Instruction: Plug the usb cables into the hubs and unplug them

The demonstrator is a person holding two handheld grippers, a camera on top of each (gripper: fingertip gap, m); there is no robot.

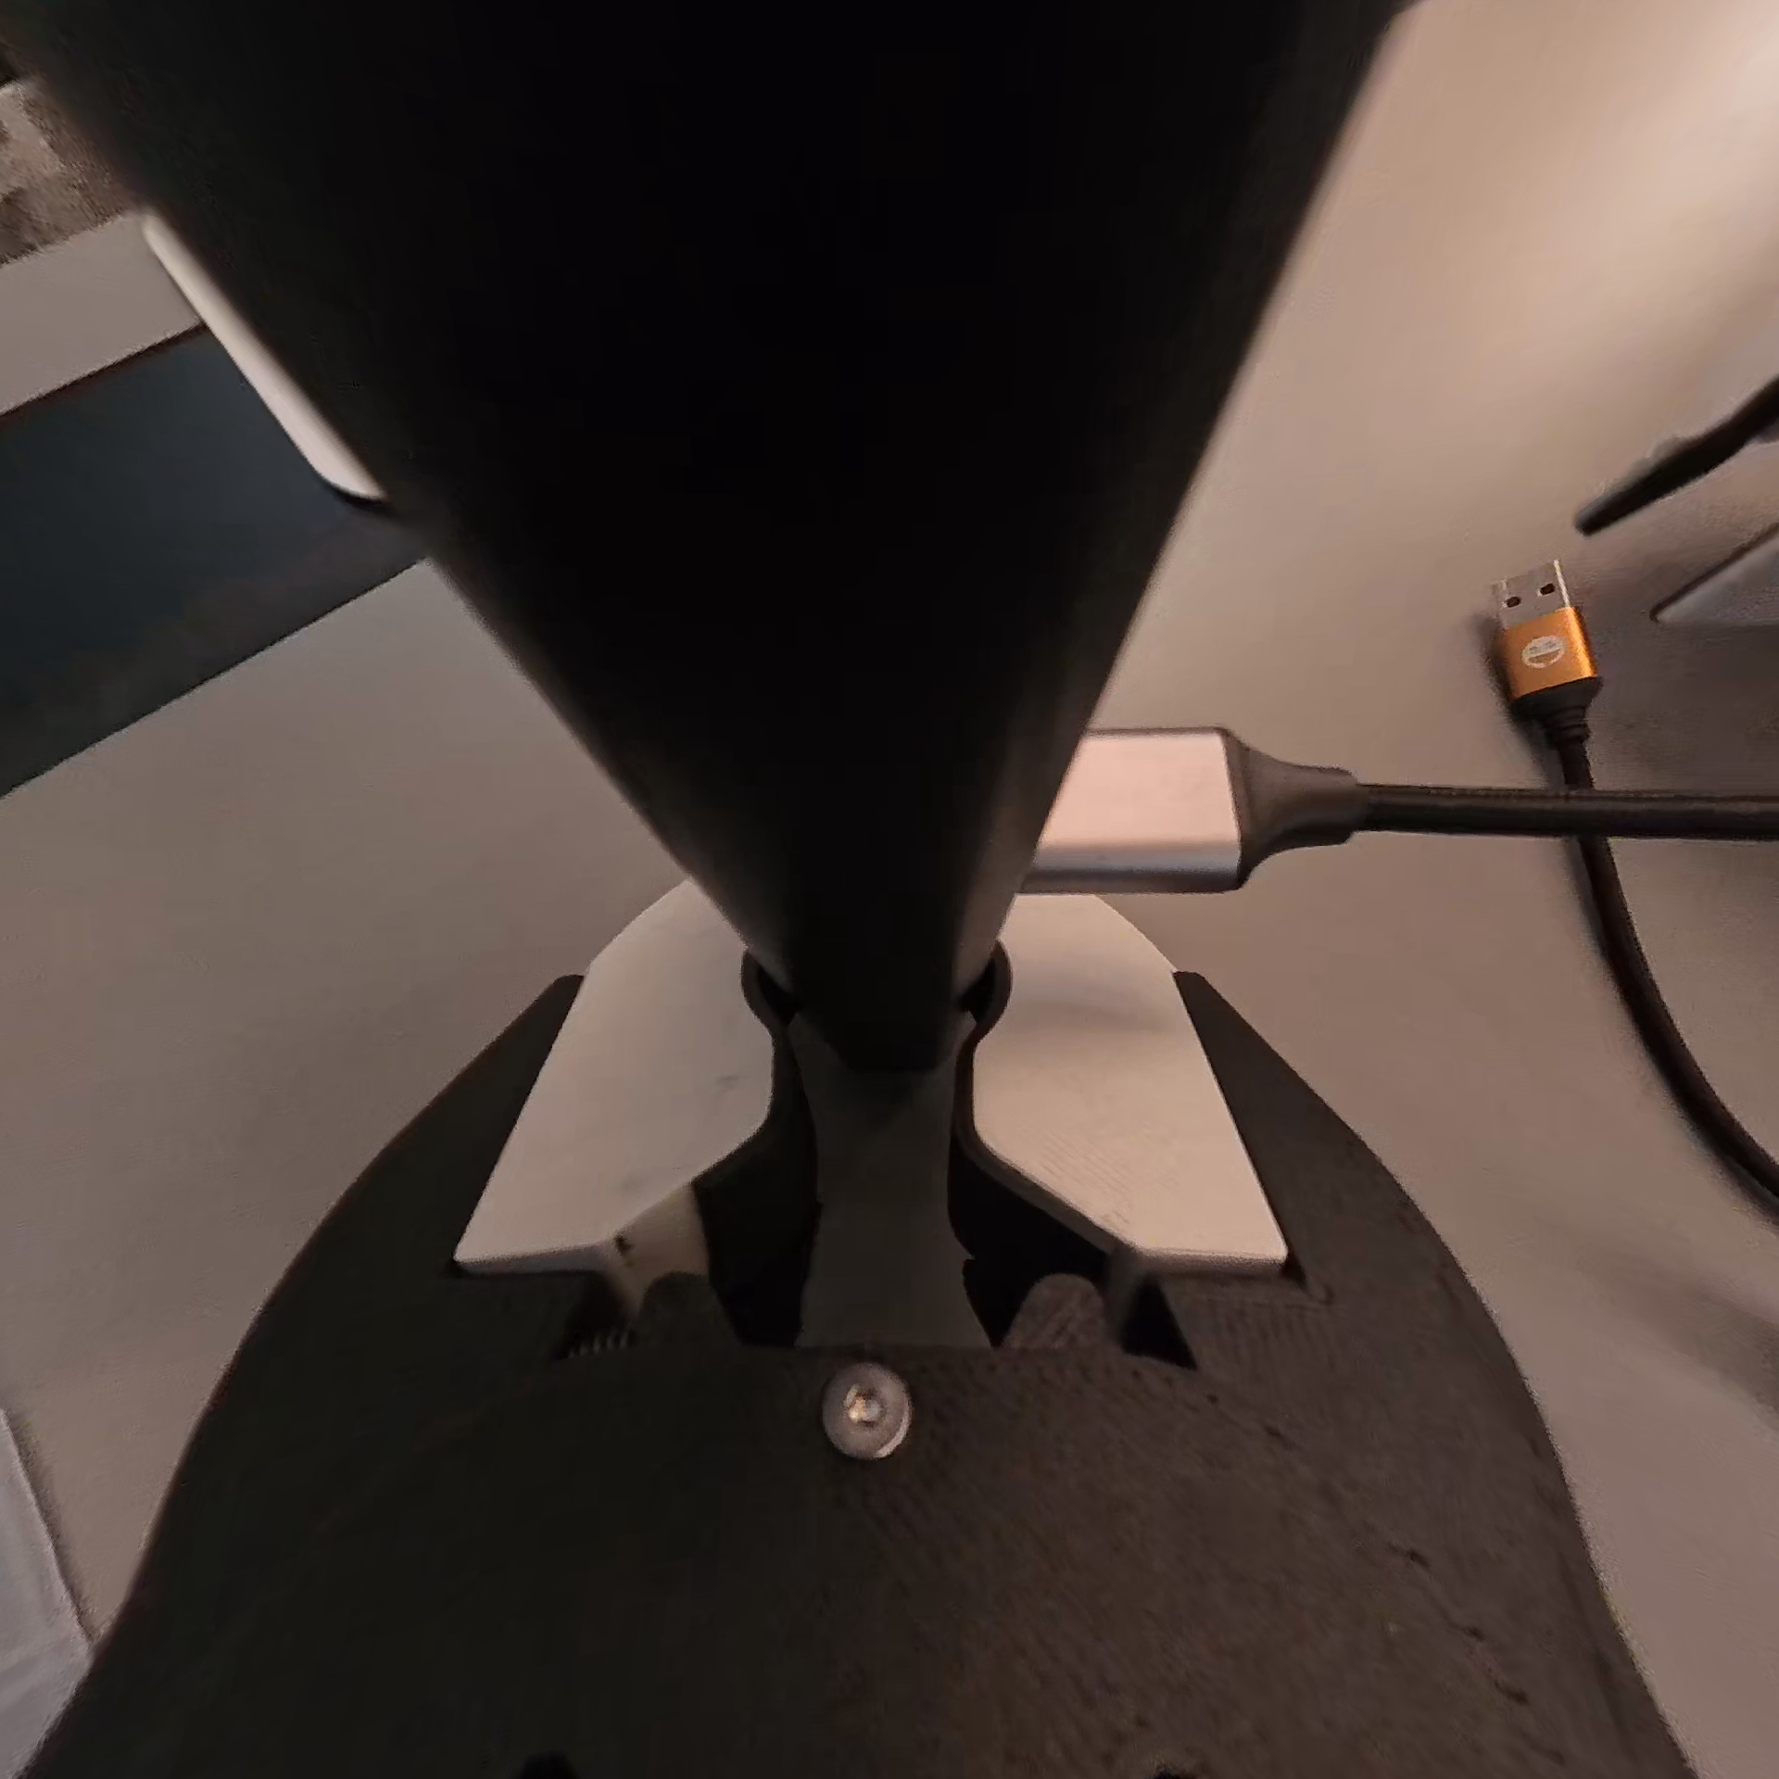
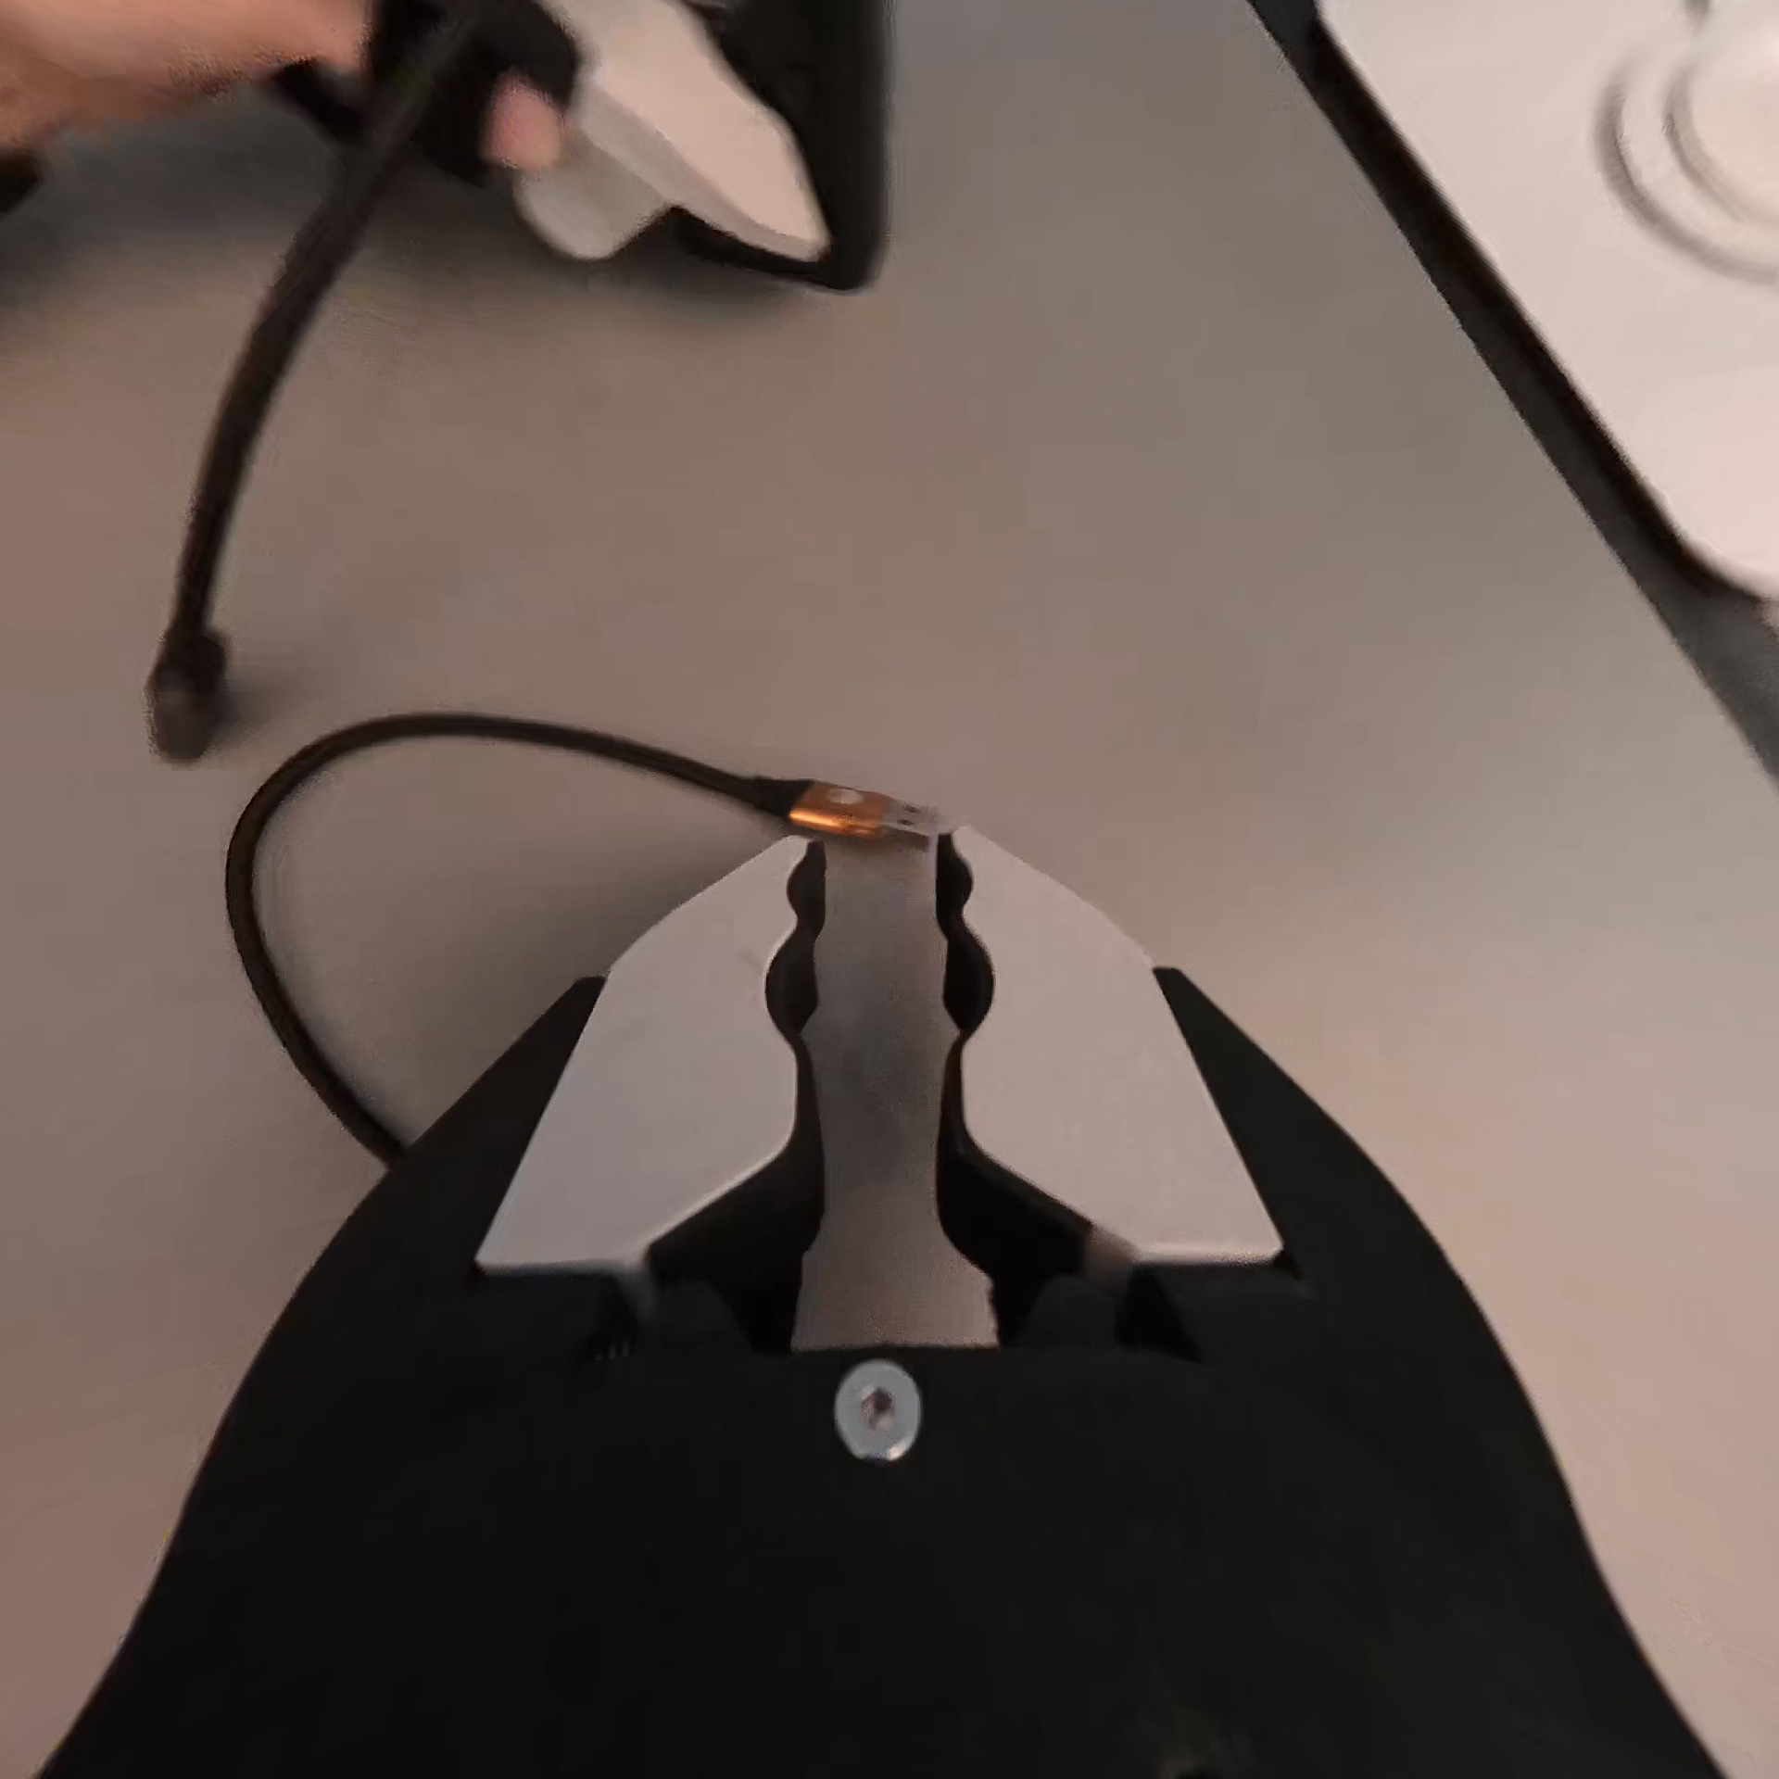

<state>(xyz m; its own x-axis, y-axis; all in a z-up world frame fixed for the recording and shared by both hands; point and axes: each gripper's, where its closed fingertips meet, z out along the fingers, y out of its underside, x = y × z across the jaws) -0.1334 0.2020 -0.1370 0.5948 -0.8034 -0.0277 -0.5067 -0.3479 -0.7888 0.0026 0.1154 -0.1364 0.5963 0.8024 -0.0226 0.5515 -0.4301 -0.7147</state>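
In the left wrist view my left gripper [image 1: 876, 1001] is shut on the narrow end of a big black hub [image 1: 770, 433] that fills the middle and hides the fingertips. A silver hub [image 1: 1136, 809] with a black cable lies just behind it on the grey table [image 1: 337, 866]. The orange USB plug [image 1: 1540, 655] lies to its right. In the right wrist view my right gripper [image 2: 881, 847] is open with a narrow gap and empty. The orange plug [image 2: 857, 816] lies crosswise on the table right at its fingertips, and its black cable loops left. The left gripper [image 2: 674, 144] shows at the top.
A white flat device with a black rim [image 2: 1540, 289] lies at the right. A black cable ending in a dark plug [image 2: 188, 693] curves down at the left. A hand [image 2: 96, 58] holds the left gripper. A dark blue surface [image 1: 144, 529] lies at the left. My hands' fingertips stand some 15 cm from each other.
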